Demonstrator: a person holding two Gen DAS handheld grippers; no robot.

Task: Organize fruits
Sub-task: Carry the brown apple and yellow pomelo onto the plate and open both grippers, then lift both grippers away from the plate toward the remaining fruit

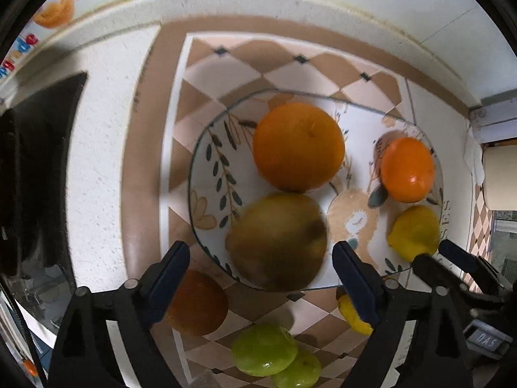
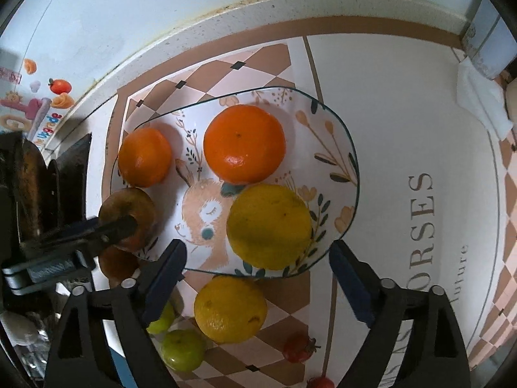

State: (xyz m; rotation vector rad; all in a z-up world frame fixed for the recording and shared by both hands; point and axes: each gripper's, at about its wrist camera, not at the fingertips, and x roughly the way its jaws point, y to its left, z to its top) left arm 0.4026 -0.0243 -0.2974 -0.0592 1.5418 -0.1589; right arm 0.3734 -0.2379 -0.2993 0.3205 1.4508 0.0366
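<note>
A white plate with a rabbit print (image 1: pixel 352 220) (image 2: pixel 200 213) lies on a checked mat. It holds two oranges (image 1: pixel 299 147) (image 1: pixel 407 169), a brownish-green apple (image 1: pixel 278 242) (image 2: pixel 129 218) and a yellow lemon (image 1: pixel 413 231) (image 2: pixel 269 226). My left gripper (image 1: pixel 261 270) is open, its jaws standing wide on either side of the apple without touching it. My right gripper (image 2: pixel 257 258) is open above the lemon at the plate's near edge; it also shows in the left wrist view (image 1: pixel 452 258). The oranges show in the right wrist view (image 2: pixel 244 144) (image 2: pixel 143 156).
In front of the plate on the mat lie a brown fruit (image 1: pixel 198 302), two green fruits (image 1: pixel 265 349) (image 2: pixel 182 349), a second lemon (image 2: pixel 229 308) and small red fruits (image 2: pixel 299 346). A white wall edge (image 2: pixel 258 6) runs behind. A dark object (image 1: pixel 42 161) stands at the left.
</note>
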